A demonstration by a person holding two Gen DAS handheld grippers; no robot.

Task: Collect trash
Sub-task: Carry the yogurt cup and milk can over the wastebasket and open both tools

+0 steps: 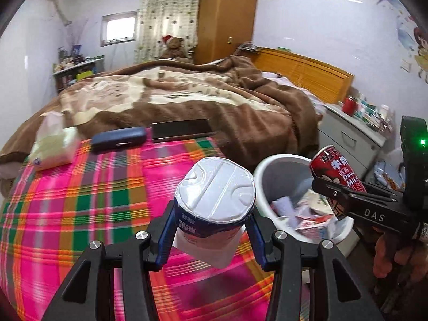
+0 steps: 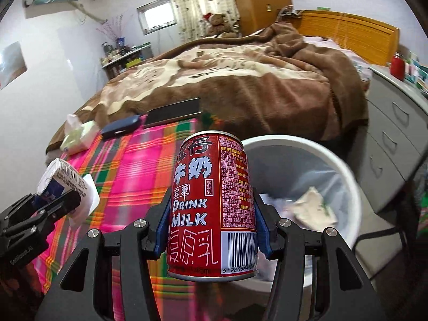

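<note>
My left gripper (image 1: 212, 227) is shut on a white and blue yogurt cup (image 1: 214, 200) with a foil lid, held above the plaid bed cover just left of the white trash bin (image 1: 260, 184). My right gripper (image 2: 211, 222) is shut on a red milk can (image 2: 211, 203), held upright at the bin's (image 2: 345, 168) near left rim. The can also shows in the left wrist view (image 1: 335, 171), over the bin. The left gripper with the cup shows in the right wrist view (image 2: 64, 184) at the left. Paper scraps lie inside the bin.
On the plaid cover (image 1: 80, 214) lie a tissue pack (image 1: 52, 147), a dark blue case (image 1: 119, 139) and a black phone (image 1: 182, 129). A brown blanket (image 1: 214, 93) covers the bed behind. A grey drawer cabinet (image 2: 393, 139) stands right of the bin.
</note>
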